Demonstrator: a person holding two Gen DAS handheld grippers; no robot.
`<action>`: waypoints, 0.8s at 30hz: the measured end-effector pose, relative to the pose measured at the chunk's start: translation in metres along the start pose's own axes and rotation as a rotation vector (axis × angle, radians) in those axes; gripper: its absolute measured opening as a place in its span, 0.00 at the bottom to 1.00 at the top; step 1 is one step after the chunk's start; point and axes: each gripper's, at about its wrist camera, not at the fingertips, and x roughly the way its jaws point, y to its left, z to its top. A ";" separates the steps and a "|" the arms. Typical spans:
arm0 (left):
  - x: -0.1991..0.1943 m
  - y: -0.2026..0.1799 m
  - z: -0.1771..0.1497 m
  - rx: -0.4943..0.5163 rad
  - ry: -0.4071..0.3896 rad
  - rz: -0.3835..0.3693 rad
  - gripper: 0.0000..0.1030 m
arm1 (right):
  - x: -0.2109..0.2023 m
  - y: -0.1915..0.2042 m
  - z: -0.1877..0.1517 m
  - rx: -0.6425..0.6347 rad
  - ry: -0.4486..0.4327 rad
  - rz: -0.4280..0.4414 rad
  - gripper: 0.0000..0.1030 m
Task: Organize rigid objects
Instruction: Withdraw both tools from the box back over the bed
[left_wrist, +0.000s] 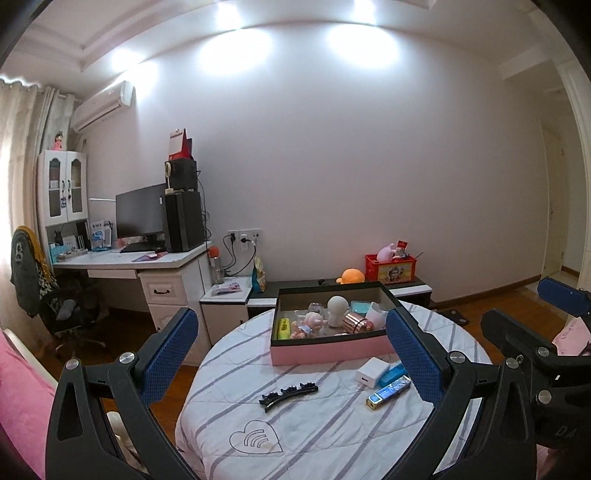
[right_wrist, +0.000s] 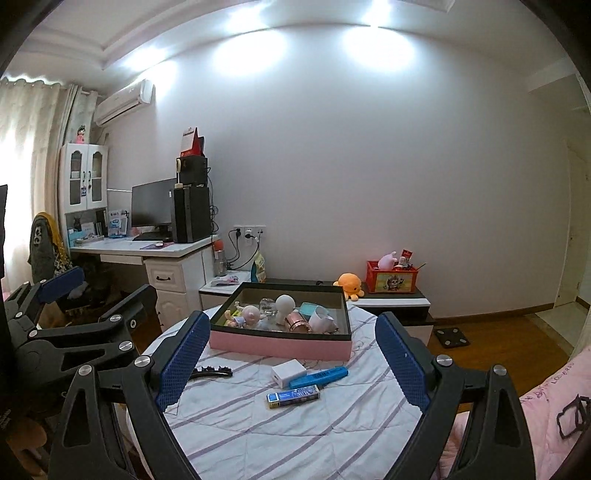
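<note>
A pink box (left_wrist: 332, 350) (right_wrist: 280, 345) with a dark rim stands at the far side of a round table covered in striped cloth (left_wrist: 295, 417) (right_wrist: 295, 428). It holds a doll, a white figure, a copper cylinder and other small items. In front of it lie a white charger (left_wrist: 372, 372) (right_wrist: 289, 372), a blue bar (right_wrist: 318, 377), a blue lighter (left_wrist: 388, 390) (right_wrist: 293, 396) and a black hair clip (left_wrist: 289, 394) (right_wrist: 210, 372). My left gripper (left_wrist: 291, 354) is open and empty above the table. My right gripper (right_wrist: 290, 358) is open and empty too.
A desk with monitor and computer (left_wrist: 155, 254) stands at the left wall. A low cabinet (left_wrist: 406, 288) behind the table carries an orange plush and a red crate. Pink bedding (right_wrist: 546, 406) lies to the right. The other gripper shows at each view's edge.
</note>
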 end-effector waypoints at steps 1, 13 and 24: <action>0.001 -0.001 0.000 0.001 0.002 -0.002 1.00 | 0.001 -0.001 0.000 -0.001 0.000 -0.004 0.90; 0.020 -0.005 -0.013 0.010 0.066 -0.008 1.00 | 0.013 -0.005 -0.011 0.003 0.044 -0.007 0.90; 0.082 0.006 -0.064 0.015 0.276 -0.044 1.00 | 0.079 -0.012 -0.052 0.037 0.247 0.023 0.90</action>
